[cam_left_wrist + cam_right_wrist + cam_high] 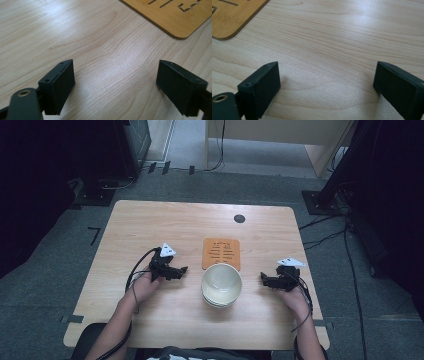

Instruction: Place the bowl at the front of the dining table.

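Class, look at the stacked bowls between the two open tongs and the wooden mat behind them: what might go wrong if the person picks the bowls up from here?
1. The bowls look stacked, so gripping the top rim may lift just one or tilt the pile.
2. The stack overlaps the near edge of the wooden mat, so it might sit unevenly and rock.
3. The left tongs and right tongs are open on opposite sides; uneven closing could push the bowls sideways.

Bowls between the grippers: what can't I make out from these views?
- bowls: high view, nested and too small to count.
- trivet: near edge hidden behind the bowls; corners alone in the gripper views, cut by the frame.
- dark disc: too small to identify.
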`<control>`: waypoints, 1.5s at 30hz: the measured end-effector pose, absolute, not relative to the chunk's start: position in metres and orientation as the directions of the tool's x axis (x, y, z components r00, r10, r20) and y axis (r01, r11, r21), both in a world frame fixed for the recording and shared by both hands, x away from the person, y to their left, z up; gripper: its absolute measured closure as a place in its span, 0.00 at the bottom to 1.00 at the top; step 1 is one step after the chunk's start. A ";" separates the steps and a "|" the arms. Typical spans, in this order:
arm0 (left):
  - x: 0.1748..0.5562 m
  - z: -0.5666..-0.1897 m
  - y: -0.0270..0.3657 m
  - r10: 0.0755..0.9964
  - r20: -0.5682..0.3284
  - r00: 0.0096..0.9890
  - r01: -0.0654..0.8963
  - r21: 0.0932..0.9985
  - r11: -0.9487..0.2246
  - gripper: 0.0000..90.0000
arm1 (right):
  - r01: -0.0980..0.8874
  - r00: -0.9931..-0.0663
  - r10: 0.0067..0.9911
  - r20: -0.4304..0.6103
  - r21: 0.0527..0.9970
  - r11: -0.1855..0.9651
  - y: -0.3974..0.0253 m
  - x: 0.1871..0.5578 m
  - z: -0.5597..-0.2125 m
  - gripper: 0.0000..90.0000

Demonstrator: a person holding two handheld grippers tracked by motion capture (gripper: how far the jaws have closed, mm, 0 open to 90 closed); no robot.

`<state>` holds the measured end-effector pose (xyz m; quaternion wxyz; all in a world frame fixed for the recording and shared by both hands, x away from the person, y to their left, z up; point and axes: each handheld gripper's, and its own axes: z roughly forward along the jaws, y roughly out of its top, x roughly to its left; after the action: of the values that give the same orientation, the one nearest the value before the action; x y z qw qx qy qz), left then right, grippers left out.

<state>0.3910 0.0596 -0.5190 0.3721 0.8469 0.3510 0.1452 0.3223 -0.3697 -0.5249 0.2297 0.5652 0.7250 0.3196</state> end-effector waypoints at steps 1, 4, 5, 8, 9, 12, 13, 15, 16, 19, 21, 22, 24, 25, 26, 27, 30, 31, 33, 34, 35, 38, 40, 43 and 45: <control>0.391 -0.519 0.060 0.703 -0.015 0.711 0.487 0.732 -0.477 0.16 | 0.673 -0.256 0.966 0.028 0.723 0.157 -0.370 0.322 -0.525 0.06; 0.391 -0.519 0.059 0.702 -0.008 0.712 0.484 0.731 -0.482 0.16 | 0.673 -0.255 0.967 0.028 0.723 0.156 -0.370 0.322 -0.525 0.06; 0.390 -0.519 0.059 0.703 -0.007 0.711 0.484 0.731 -0.482 0.16 | 0.675 -0.253 0.967 0.028 0.722 0.155 -0.370 0.323 -0.525 0.06; 0.391 -0.519 0.058 0.703 -0.007 0.711 0.485 0.729 -0.483 0.14 | 0.675 -0.251 0.968 0.028 0.721 0.155 -0.370 0.323 -0.525 0.05; 0.391 -0.519 0.058 0.703 -0.007 0.711 0.485 0.729 -0.483 0.14 | 0.675 -0.251 0.968 0.028 0.721 0.155 -0.370 0.323 -0.525 0.05; 0.391 -0.519 0.057 0.701 -0.007 0.713 0.484 0.729 -0.484 0.14 | 0.676 -0.250 0.968 0.028 0.721 0.154 -0.370 0.323 -0.525 0.05; 0.391 -0.519 0.057 0.701 -0.007 0.713 0.484 0.729 -0.484 0.14 | 0.676 -0.250 0.968 0.028 0.721 0.154 -0.370 0.323 -0.525 0.05; 0.392 -0.519 0.058 0.698 -0.016 0.716 0.486 0.729 -0.481 0.13 | 0.676 -0.250 0.968 0.028 0.721 0.154 -0.370 0.323 -0.525 0.05; 0.392 -0.519 0.058 0.697 -0.024 0.717 0.488 0.731 -0.477 0.13 | 0.676 -0.250 0.968 0.028 0.721 0.154 -0.370 0.323 -0.525 0.05; 0.393 -0.519 0.060 0.697 -0.038 0.716 0.493 0.734 -0.466 0.13 | 0.676 -0.249 0.968 0.028 0.721 0.153 -0.370 0.323 -0.525 0.05; 0.392 -0.519 0.059 0.698 -0.027 0.716 0.490 0.732 -0.474 0.13 | 0.675 -0.245 0.969 0.027 0.722 0.151 -0.369 0.323 -0.525 0.05; 0.392 -0.519 0.057 0.698 -0.012 0.716 0.484 0.729 -0.484 0.13 | 0.676 -0.243 0.970 0.027 0.722 0.149 -0.369 0.323 -0.525 0.05; 0.391 -0.520 0.057 0.698 -0.008 0.716 0.482 0.728 -0.487 0.13 | 0.675 -0.240 0.970 0.028 0.723 0.147 -0.369 0.324 -0.525 0.06; 0.391 -0.520 0.057 0.698 -0.008 0.716 0.482 0.728 -0.487 0.13 | 0.675 -0.238 0.971 0.028 0.723 0.145 -0.369 0.323 -0.525 0.06; 0.391 -0.520 0.057 0.698 -0.007 0.716 0.482 0.728 -0.488 0.13 | 0.675 -0.235 0.972 0.027 0.724 0.143 -0.369 0.323 -0.525 0.07; 0.391 -0.519 0.057 0.698 -0.007 0.716 0.483 0.728 -0.487 0.13 | 0.676 -0.233 0.972 0.028 0.724 0.141 -0.369 0.324 -0.525 0.07; 0.390 -0.519 0.057 0.706 -0.008 0.709 0.487 0.729 -0.481 0.14 | 0.676 -0.226 0.974 0.027 0.724 0.137 -0.369 0.325 -0.525 0.07; 0.389 -0.519 0.058 0.713 -0.018 0.701 0.495 0.733 -0.467 0.15 | 0.677 -0.224 0.974 0.027 0.723 0.136 -0.369 0.328 -0.525 0.06; 0.390 -0.519 0.059 0.718 -0.027 0.696 0.501 0.735 -0.458 0.15 | 0.676 -0.229 0.973 0.027 0.724 0.139 -0.368 0.332 -0.525 0.06; 0.390 -0.519 0.057 0.721 -0.014 0.693 0.499 0.731 -0.465 0.15 | 0.676 -0.234 0.972 0.028 0.723 0.142 -0.369 0.334 -0.525 0.06; 0.390 -0.519 0.056 0.722 -0.007 0.692 0.498 0.729 -0.470 0.15 | 0.674 -0.239 0.971 0.027 0.724 0.146 -0.369 0.336 -0.525 0.06; 0.390 -0.519 0.055 0.726 -0.007 0.688 0.501 0.729 -0.467 0.14 | 0.673 -0.252 0.967 0.028 0.723 0.155 -0.369 0.343 -0.525 0.06; 0.390 -0.519 0.054 0.737 -0.008 0.676 0.509 0.728 -0.459 0.13 | 0.673 -0.254 0.967 0.027 0.723 0.156 -0.368 0.345 -0.525 0.06; 0.389 -0.520 0.051 0.756 -0.007 0.654 0.523 0.727 -0.446 0.12 | 0.675 -0.246 0.969 0.028 0.723 0.150 -0.367 0.346 -0.525 0.06; 0.390 -0.520 0.050 0.757 -0.005 0.653 0.524 0.725 -0.447 0.11 | 0.675 -0.236 0.971 0.028 0.724 0.143 -0.367 0.347 -0.525 0.06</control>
<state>0.3899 0.0504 -0.5196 0.3598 0.8349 0.3837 0.1621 0.3466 -0.3673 -0.5248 0.2331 0.5723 0.7192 0.3177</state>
